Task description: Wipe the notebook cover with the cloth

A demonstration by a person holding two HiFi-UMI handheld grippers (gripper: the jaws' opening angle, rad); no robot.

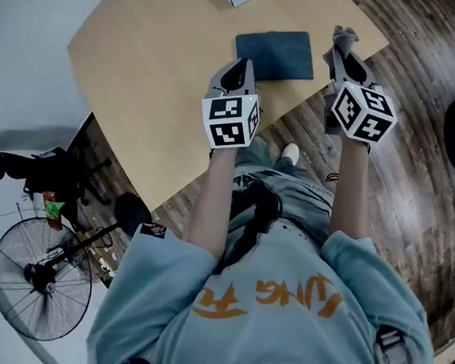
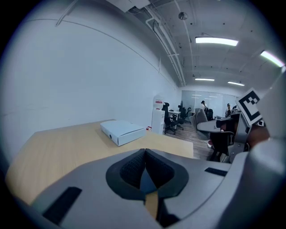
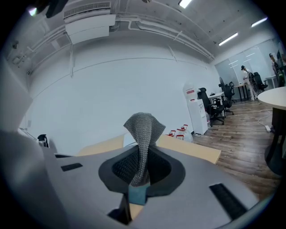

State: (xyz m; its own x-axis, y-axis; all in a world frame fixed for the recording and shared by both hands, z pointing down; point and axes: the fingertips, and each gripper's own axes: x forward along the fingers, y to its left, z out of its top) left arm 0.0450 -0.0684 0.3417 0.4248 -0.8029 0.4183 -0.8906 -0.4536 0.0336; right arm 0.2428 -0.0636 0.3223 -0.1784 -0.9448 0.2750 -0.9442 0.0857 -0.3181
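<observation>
- Open office, wood floor. A light wooden worktop (image 1: 154,66) is seen from above, with the person standing at its near edge.
- Notebook (image 1: 276,54): dark blue, closed, lying flat close to the near edge, toward the right corner of the worktop. Nothing is seen on its cover.
- Left gripper (image 1: 238,68): jaws are pressed together with nothing between them. It is held above the worktop, just beside the notebook's near-left corner. Contact with the notebook is not visible.
- Right gripper (image 1: 342,46): clenched on the cloth (image 3: 142,127) and held off the notebook's right edge, near the worktop corner.
- Cloth: grey knit, judged soft and light. It is gripped low, and a free peak stands up past the jaws. That free end is judged the part to be laid on the cover.
- Notebook handling (judged): light, fairly stiff cover, likely to slide on the smooth worktop under a wipe. It is best pinned at a corner or edge by the empty gripper, leaving the rest of the cover free.
- Counts: one notebook, one cloth, two grippers.
- Also counted: one white box (image 2: 121,132) further in on the worktop beyond the notebook, and one floor fan (image 1: 38,279) off the left side.
</observation>
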